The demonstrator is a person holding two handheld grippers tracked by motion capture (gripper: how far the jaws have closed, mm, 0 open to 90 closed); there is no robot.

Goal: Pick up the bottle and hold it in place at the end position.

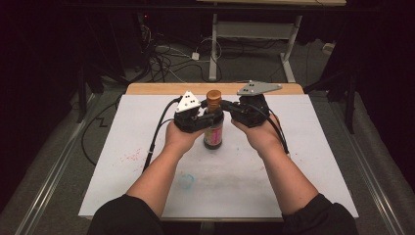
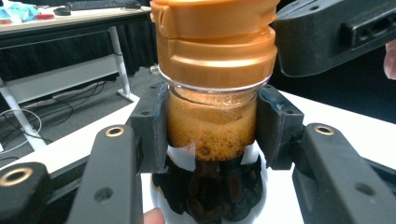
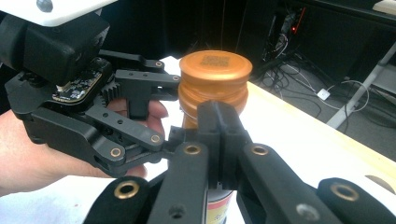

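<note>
— Fingers (image 2: pixel 148 128) of left gripper (image 1: pixel 192 115): clamped on the glass neck of the bottle (image 1: pixel 214 128), one pad each side, just under the orange cap (image 2: pixel 215 44). Dark sauce below, froth at the neck.

— And the fingers (image 3: pixel 219 126) of right gripper (image 1: pixel 250 111)?

— Pressed together, pad against pad, nothing between them. Parked just in front of the cap in the right gripper view, tips at the lower rim; touching or only beside, cannot tell.

— Whereabouts of the bottle?

— Upright on the white surface (image 1: pixel 293 186), past centre toward 12 o'clock, held between both hands. Left gripper at its 9 o'clock, right gripper at its 3 o'clock, both up near cap level.

— Anything in the way?

— Crowded around the cap: left gripper's body and white plate close at 9 o'clock, right gripper's body overhanging at 2 o'clock in the left gripper view. Label half hidden behind the left hand (image 1: pixel 180 139).

— Rest of the surface?

— Red speckles (image 1: pixel 132 157) at 8 o'clock from the bottle, well apart. Pale blue smudge (image 1: pixel 186 181) at 7 o'clock, nearer the person. Cable (image 1: pixel 156 139) trailing off the left gripper toward 7 o'clock.

— Beyond the surface?

— Wooden edge (image 1: pixel 147 89) at 12 o'clock, then floor with tangled cords (image 1: pixel 166 61) and white desk legs (image 1: pixel 213 49). Dark curtains on both sides.
</note>
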